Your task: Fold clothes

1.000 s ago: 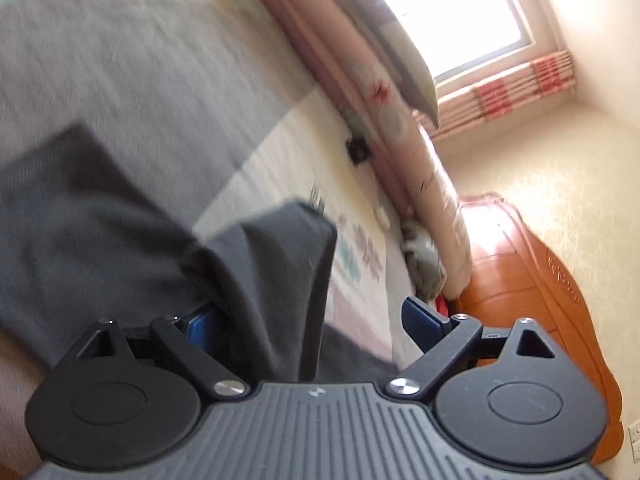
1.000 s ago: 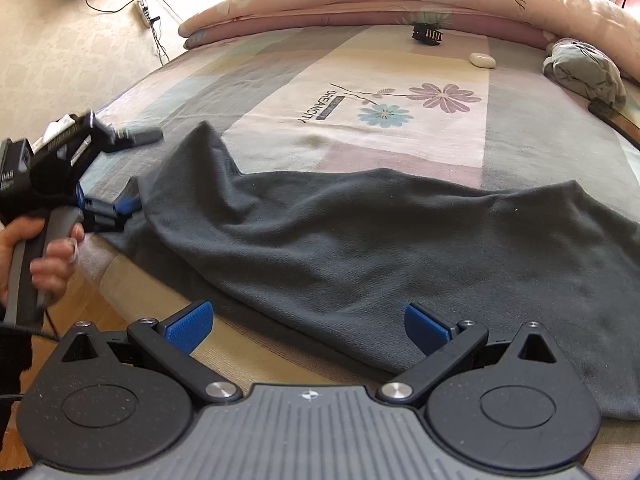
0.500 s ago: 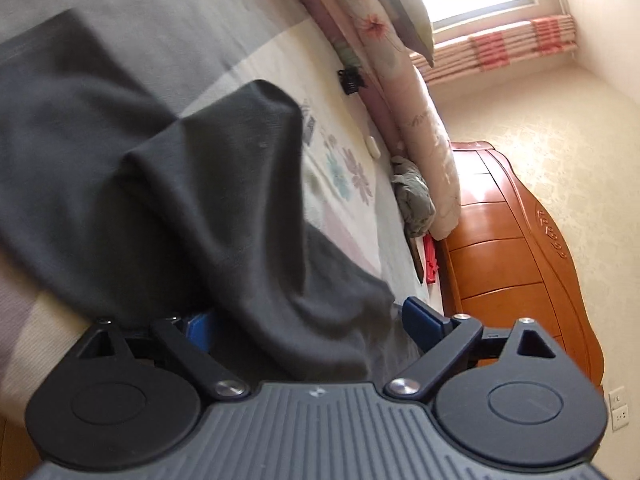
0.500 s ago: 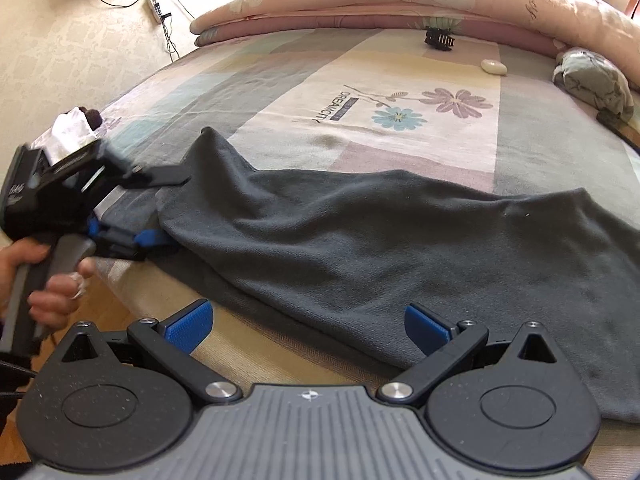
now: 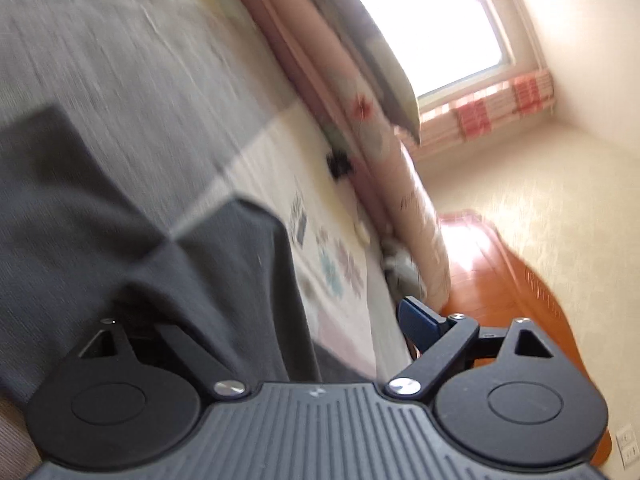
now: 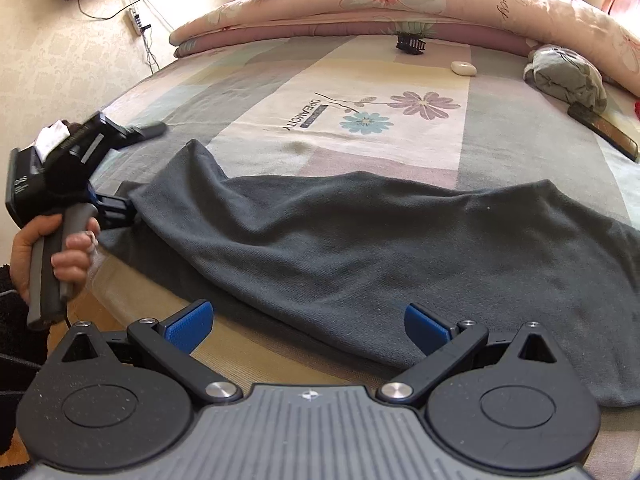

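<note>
Left tongs (image 6: pixel 116 210) gaped around a dark garment's (image 6: pixel 360 248) 9 o'clock corner, unclamped; right tongs (image 6: pixel 308 326) hovered apart. Next: probably clamp, then fold toward 3 o'clock.

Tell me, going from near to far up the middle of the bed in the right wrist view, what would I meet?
Right tongs → dark grey garment → printed flowers on the bedspread → white oval object → black comb-like clip → folded floral quilt.
</note>
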Demonstrator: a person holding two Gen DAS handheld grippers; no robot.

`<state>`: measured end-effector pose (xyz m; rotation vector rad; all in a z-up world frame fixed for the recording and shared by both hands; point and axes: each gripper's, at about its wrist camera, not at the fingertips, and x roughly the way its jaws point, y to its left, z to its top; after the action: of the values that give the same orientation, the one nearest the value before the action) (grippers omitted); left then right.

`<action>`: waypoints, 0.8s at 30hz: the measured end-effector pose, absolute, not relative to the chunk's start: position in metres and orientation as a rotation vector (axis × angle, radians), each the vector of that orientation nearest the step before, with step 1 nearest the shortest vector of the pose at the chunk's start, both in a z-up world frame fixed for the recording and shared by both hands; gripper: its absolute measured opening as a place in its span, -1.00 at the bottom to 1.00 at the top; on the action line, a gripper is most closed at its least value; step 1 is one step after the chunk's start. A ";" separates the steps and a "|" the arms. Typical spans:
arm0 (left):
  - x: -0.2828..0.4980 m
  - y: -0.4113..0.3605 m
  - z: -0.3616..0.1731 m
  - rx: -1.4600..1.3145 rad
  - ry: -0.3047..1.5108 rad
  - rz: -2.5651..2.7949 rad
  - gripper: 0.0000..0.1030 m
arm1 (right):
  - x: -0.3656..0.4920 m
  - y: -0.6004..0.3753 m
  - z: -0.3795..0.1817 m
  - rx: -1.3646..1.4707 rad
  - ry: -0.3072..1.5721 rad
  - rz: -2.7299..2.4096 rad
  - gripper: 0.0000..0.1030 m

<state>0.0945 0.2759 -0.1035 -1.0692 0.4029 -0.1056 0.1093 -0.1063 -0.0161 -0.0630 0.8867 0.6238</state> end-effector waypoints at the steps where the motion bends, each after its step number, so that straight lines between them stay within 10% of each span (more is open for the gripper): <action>1: 0.093 0.282 -0.104 -1.082 0.367 -0.088 0.75 | 0.110 -0.107 -0.017 -0.059 0.887 0.623 1.00; 8: 0.103 0.290 -0.117 -1.113 0.313 -0.021 0.67 | 0.107 -0.106 -0.017 -0.057 0.882 0.636 1.00; 15: 0.107 0.283 -0.116 -1.005 0.410 0.135 -0.72 | 0.104 -0.108 -0.015 -0.047 0.877 0.639 1.00; 24: 0.055 0.268 -0.060 -0.770 0.326 0.185 -0.97 | 0.102 -0.106 -0.017 -0.035 0.881 0.661 1.00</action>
<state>0.0552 0.2679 -0.0605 -0.7705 0.3257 0.1853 0.1021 -0.1056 -0.0174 -0.0346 0.8813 0.6611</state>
